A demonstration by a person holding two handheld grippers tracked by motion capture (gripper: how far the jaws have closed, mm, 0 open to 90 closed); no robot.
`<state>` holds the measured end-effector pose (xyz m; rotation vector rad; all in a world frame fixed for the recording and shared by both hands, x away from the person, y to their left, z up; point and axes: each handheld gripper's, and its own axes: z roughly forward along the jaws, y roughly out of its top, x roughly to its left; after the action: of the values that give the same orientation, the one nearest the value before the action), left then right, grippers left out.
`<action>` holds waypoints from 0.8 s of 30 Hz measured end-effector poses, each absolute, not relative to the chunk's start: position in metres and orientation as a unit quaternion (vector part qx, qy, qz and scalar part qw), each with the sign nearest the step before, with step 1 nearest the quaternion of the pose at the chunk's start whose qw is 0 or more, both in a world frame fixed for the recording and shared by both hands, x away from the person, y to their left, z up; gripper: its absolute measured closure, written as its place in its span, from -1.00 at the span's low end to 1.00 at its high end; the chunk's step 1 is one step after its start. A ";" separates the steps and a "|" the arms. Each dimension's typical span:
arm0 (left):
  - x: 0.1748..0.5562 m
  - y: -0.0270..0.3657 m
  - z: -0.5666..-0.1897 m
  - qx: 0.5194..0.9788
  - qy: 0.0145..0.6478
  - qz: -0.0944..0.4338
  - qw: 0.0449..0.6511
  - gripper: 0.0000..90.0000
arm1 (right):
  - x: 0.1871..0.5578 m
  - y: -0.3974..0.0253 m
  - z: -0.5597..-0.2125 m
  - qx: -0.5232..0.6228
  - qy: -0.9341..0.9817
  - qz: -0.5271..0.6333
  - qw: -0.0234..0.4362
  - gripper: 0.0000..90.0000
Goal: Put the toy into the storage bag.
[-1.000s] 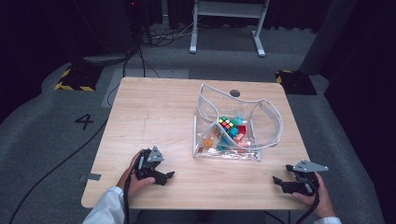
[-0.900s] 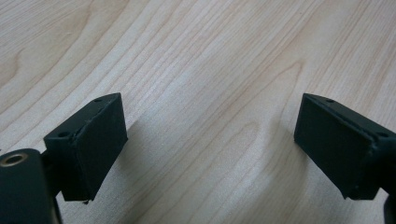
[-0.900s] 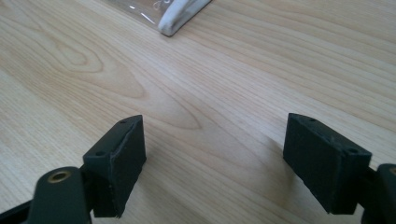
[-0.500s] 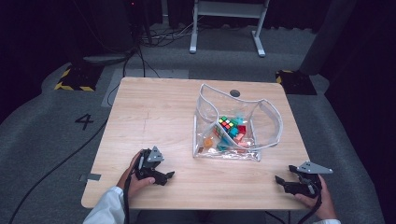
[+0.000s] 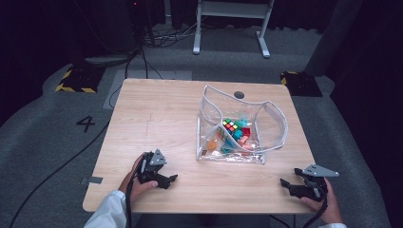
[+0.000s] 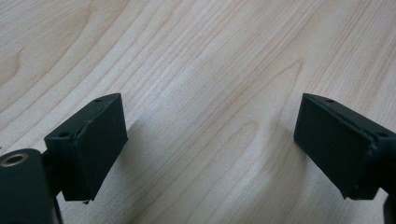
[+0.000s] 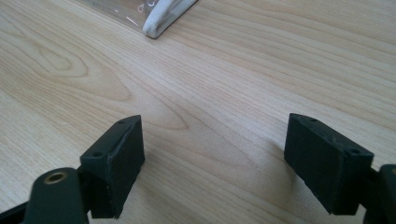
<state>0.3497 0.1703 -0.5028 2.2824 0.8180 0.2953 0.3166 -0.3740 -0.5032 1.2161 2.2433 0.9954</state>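
High view is showing a clear plastic pouch [image 5: 237, 130] of toys lying between, ahead of both grippers' [image 5: 164, 178] [image 5: 291, 186] gaping fingers on the woodgrain tabletop [image 5: 157, 118].

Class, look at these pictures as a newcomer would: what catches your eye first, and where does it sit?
The clear pouch with white piping stands open on the right half of the wooden table, bright toys inside, a colour-tiled puzzle cube on top. At the near edge, the left gripper and right gripper rest apart from it, jaws wide, holding nothing.

Clear pouch [image 5: 240, 130] sits between both grippers [image 5: 173, 179] [image 5: 283, 183].
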 end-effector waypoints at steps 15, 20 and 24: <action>0.350 0.170 -0.503 0.878 0.314 0.109 0.345 -0.79 | 0.317 -0.374 -0.504 0.435 0.802 0.356 0.202 -0.55; 0.350 0.170 -0.503 0.878 0.314 0.109 0.345 -0.79 | 0.317 -0.374 -0.503 0.438 0.800 0.357 0.201 -0.55; 0.350 0.170 -0.503 0.878 0.314 0.109 0.345 -0.79 | 0.317 -0.374 -0.503 0.438 0.800 0.357 0.201 -0.55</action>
<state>0.3504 0.1698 -0.5032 2.2787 0.8145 0.2825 0.3175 -0.3744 -0.5033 1.2224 2.2356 0.9966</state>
